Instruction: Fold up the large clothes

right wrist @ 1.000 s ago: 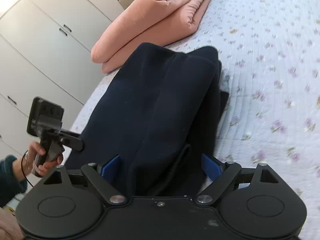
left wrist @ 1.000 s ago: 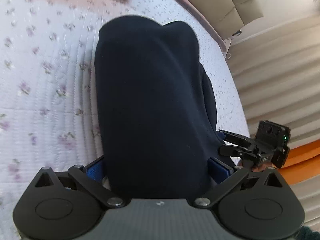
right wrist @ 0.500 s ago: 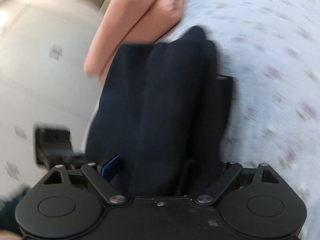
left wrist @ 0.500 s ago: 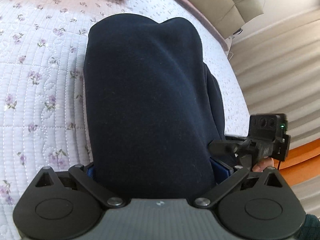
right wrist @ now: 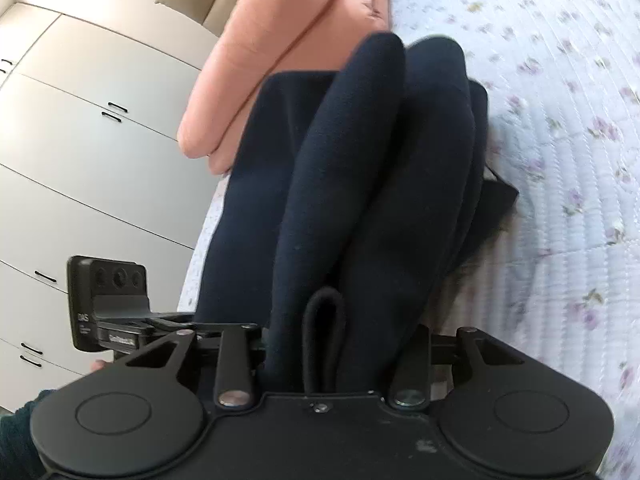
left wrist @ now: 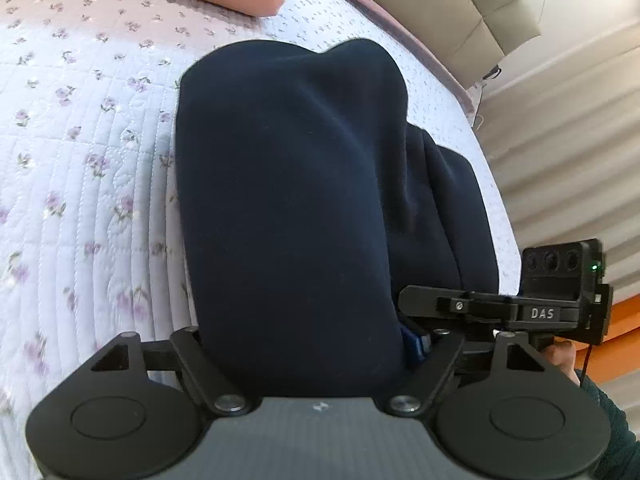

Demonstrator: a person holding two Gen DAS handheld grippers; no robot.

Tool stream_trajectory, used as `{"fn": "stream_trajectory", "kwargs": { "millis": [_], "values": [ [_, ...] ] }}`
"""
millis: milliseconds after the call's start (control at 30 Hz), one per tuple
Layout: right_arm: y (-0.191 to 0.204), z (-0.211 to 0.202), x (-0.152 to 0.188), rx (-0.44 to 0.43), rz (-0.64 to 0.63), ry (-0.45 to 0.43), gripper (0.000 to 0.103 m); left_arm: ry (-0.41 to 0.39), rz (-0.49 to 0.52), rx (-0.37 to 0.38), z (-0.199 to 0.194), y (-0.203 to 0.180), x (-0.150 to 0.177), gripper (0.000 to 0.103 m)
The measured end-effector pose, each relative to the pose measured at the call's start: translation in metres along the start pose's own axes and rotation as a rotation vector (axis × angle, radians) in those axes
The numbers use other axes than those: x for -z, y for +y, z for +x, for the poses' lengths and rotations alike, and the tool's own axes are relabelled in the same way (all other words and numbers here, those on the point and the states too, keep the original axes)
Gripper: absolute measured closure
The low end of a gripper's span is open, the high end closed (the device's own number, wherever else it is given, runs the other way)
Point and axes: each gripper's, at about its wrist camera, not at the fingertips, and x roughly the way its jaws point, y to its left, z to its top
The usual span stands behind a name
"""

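Note:
A dark navy garment, folded into a thick bundle, lies on the flowered quilt. My left gripper is shut on its near edge; the cloth bulges between and over the jaws and hides most of the blue pads. In the right wrist view the garment shows as several rolled layers with a small loop at the near end. My right gripper is shut on that end, its fingers hidden by cloth. Each view shows the other gripper beside the bundle: the right one and the left one.
The white quilt with purple flowers covers the bed. A folded salmon-pink duvet lies beyond the garment. A beige padded headboard and white wardrobe doors stand past the bed edge.
Both grippers have closed in on the garment's near edge. The jaws were spread with blue pads showing; now the cloth is pinched and the bundle is pushed further onto the bed.

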Motion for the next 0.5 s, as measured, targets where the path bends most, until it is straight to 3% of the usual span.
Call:
{"fn": "stream_trajectory", "kwargs": {
  "millis": [133, 267, 400, 500],
  "values": [
    [0.048, -0.010, 0.014, 0.022, -0.038, -0.016, 0.054, -0.008, 0.046, -0.017, -0.034, -0.015, 0.006, 0.025],
    [0.090, -0.030, 0.036, -0.009, -0.051, -0.059, 0.054, -0.029, 0.093, -0.032, -0.084, -0.029, 0.016, 0.024],
    [0.134, -0.035, 0.080, -0.019, -0.018, -0.090, 0.054, -0.019, 0.196, -0.089, -0.133, -0.048, 0.041, 0.024],
    [0.157, -0.044, 0.118, -0.019, 0.021, -0.105, 0.054, 0.021, 0.199, -0.085, -0.158, -0.052, 0.062, 0.024]
  ]
}}
